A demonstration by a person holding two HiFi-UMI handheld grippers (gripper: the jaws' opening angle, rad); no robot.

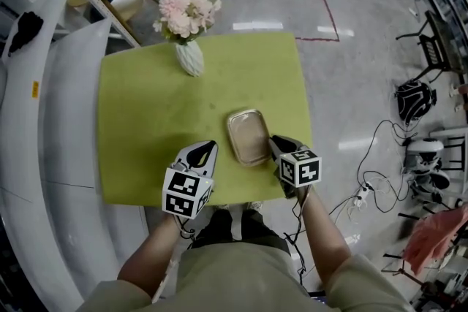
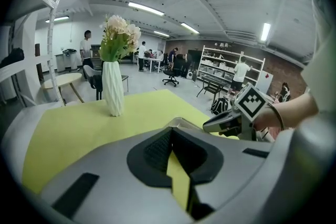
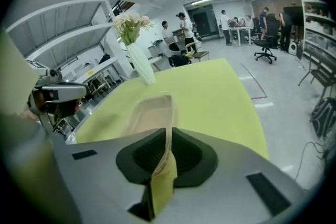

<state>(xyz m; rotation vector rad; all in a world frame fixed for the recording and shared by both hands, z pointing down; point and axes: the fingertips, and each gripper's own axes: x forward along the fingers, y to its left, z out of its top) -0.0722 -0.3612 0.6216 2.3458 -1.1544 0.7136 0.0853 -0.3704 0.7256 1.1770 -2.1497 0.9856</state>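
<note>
The tray [image 1: 247,137] lies just below the middle of the head view, on a green table [image 1: 146,120]. The right gripper [image 1: 276,145] pinches its right rim. The left gripper [image 1: 207,150], jaws pressed together on nothing, sits just left of it. A vase [image 1: 190,57] of flowers stands above, near the table's top edge

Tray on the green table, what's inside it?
Nothing shows inside the tray; its bottom looks bare. The right tool pinches its rim, so that little bit of the edge is covered.
</note>
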